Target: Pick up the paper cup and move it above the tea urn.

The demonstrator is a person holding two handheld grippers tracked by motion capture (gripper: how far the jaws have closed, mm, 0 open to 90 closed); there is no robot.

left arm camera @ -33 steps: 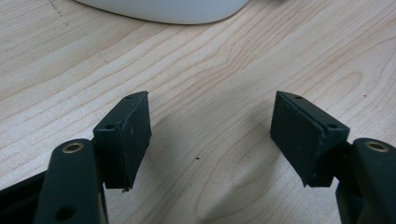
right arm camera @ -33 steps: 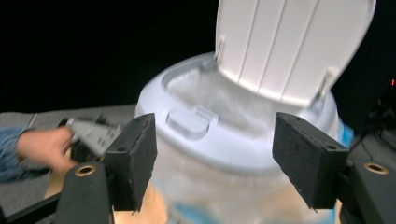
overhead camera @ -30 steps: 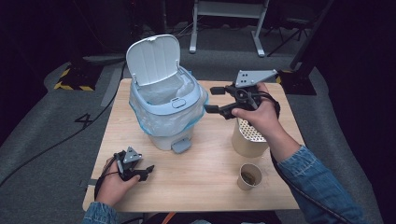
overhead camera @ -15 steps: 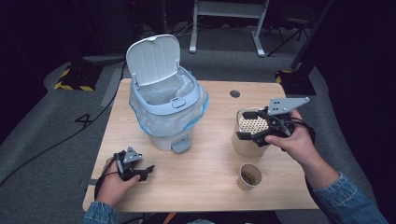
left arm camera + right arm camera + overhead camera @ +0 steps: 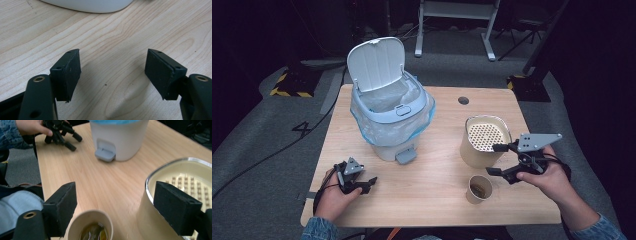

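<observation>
Right gripper [image 5: 500, 160]: swung from bin [image 5: 389, 117] side down to cup [image 5: 478, 189]; jaws just widened, nothing between.
Cup: on counter [image 5: 432, 200], just below gripper, beside canister [image 5: 484, 141].
Left gripper [image 5: 362, 182]: released, idle.
Meaning: cup grasp likely next.

1. The paper cup [image 5: 90, 226] is cut off by the right gripper view's near edge; its murky contents cannot be identified.
2. The bin [image 5: 87, 5] is cropped to a sliver in the left gripper view.

Wooden table [image 5: 437, 200]: bin [image 5: 389, 117], canister [image 5: 482, 142], cup [image 5: 478, 189].
</observation>
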